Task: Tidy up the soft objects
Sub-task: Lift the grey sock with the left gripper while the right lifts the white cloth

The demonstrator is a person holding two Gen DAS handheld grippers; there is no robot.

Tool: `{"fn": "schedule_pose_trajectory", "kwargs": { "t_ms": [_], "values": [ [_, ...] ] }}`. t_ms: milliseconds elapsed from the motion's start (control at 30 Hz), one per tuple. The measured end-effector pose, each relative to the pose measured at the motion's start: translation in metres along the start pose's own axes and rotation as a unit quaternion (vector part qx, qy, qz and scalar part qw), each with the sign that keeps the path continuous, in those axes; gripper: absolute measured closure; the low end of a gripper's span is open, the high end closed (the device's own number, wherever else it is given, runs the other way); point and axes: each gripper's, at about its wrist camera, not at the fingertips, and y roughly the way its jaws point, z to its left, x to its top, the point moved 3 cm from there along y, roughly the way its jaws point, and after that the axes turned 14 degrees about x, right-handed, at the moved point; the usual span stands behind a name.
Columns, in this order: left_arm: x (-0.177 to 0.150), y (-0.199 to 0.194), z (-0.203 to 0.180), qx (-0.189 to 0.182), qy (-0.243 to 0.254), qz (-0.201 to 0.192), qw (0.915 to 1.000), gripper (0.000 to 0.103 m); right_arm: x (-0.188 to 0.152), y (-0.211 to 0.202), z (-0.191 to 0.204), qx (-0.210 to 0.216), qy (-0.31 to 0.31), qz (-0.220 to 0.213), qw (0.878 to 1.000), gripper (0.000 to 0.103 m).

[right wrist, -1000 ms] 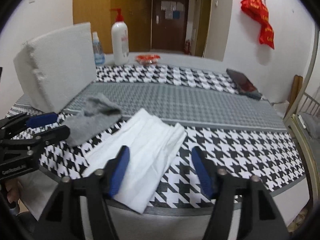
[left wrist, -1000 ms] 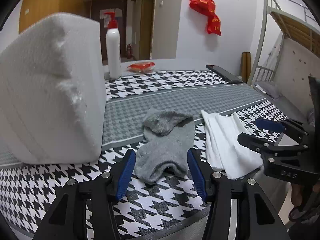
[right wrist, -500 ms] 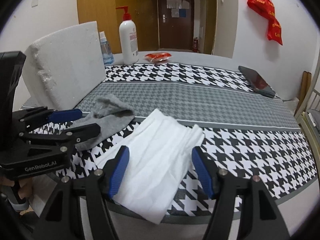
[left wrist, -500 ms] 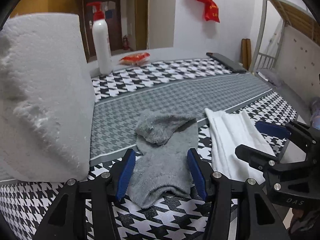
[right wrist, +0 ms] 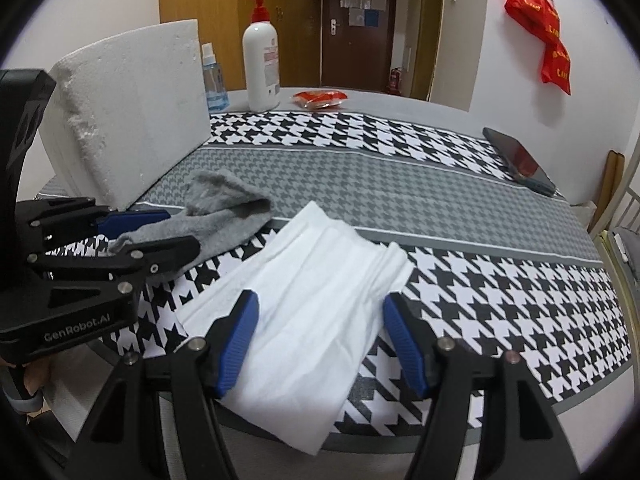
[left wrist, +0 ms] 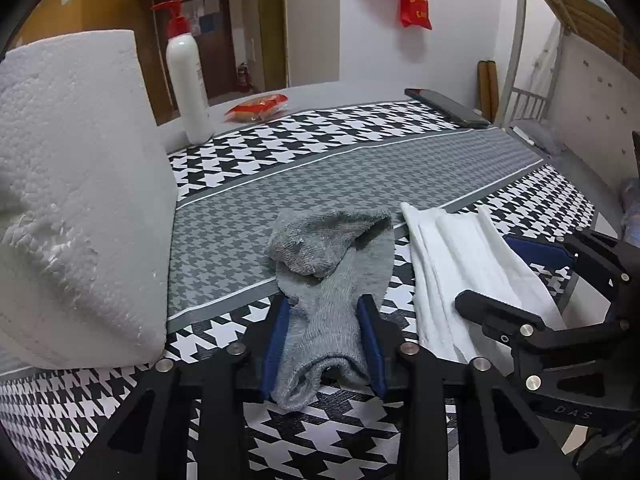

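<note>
The left hand-held gripper [left wrist: 322,336] has just been closing its jaws on the grey sock [left wrist: 332,280], and its blue pads [left wrist: 276,336] now press the sock's near, open end from both sides, bunching the knit between them. The sock lies on the table [left wrist: 360,156], which is covered by a black-and-white houndstooth cloth with a grey band across the middle. Beyond the fingertips the sock's far end is folded back over itself, reaching onto the grey band.

Just to the right of that gripper lies the folded white cloth [right wrist: 316,300], close beside the sock. The right hand-held gripper [right wrist: 320,332] straddles the near part of this cloth with its jaws standing wide; the blue pads [right wrist: 240,336] sit at either side, and whether they touch the fabric cannot be told. The cloth's near edge hangs a little over the table's front edge, below the gripper.

To the left of the left gripper, close by, stands a big white foam block [left wrist: 76,200], upright on the table. Farther off, behind the block, stand a white pump bottle [right wrist: 261,68] with a red top and a smaller blue bottle [right wrist: 214,80]. A red packet [right wrist: 319,98] lies near the far edge, and a dark flat device [right wrist: 520,164] rests at the far right.
</note>
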Motion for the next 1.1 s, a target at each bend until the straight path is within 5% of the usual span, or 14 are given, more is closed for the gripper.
{"fn": "schedule_pose_trajectory", "kwargs": {
  "t_ms": [133,200,300,1100],
  "values": [
    [0.001,0.0,0.001,0.001,-0.002,-0.003,1.0,0.086,0.0,-0.001,0.005,0.01,-0.009,0.002,1.0,0.052],
    [0.001,0.0,0.001,-0.004,-0.005,-0.004,1.0,0.088,0.0,-0.002,0.003,0.011,-0.006,-0.001,1.0,0.077],
    [0.001,-0.001,0.002,-0.013,-0.01,-0.007,0.9998,0.089,0.001,-0.005,-0.008,0.018,0.023,-0.01,1.0,0.092],
    [0.006,-0.039,0.006,-0.01,-0.014,-0.062,0.9979,0.089,0.011,-0.045,-0.01,0.01,0.033,-0.064,0.997,0.092]
  ]
}}
